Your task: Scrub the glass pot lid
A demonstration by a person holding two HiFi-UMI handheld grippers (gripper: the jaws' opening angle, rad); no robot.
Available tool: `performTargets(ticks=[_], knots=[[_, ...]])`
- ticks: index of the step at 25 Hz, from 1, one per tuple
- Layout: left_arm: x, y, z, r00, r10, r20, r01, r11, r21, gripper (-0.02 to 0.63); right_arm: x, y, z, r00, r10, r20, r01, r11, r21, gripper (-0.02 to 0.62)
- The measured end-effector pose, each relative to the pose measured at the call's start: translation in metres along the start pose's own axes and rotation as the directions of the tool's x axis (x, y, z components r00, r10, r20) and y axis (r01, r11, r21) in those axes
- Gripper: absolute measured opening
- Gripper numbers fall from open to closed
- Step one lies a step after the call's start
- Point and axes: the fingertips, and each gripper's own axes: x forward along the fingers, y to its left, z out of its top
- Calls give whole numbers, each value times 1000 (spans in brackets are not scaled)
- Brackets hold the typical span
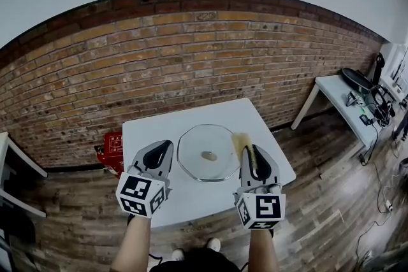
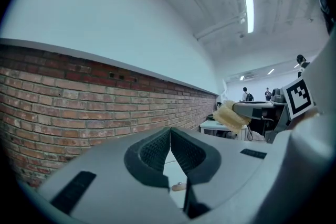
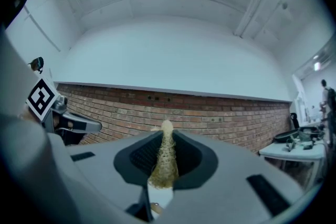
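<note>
The glass pot lid (image 1: 207, 153) is found flat at frame centre on the table (image 1: 146, 137). The right gripper (image 3: 166, 139) is clamped on a scrubber (image 3: 164, 162); the left gripper (image 2: 170, 140) is closed, empty. Scrubbing is judged not begun: the scrubber must be lowered onto the glass. Only the head view shows the lid whole.

The red box's (image 1: 113, 147) white print is unreadable.
</note>
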Motion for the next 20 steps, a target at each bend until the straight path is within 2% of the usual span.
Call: performTargets(ticks=[7, 13, 20], knots=[[23, -12, -13, 999, 35, -37, -35, 999, 1, 11, 11, -29, -22, 999, 21, -35, -22, 999, -25, 58], [43, -24, -28, 994, 65, -89, -64, 998, 12, 12, 24, -48, -46, 996, 74, -49, -73, 997, 23, 58], [50, -21, -38, 989, 73, -131, -70, 997, 26, 12, 38, -55, -56, 994, 94, -57, -91, 995, 51, 58]])
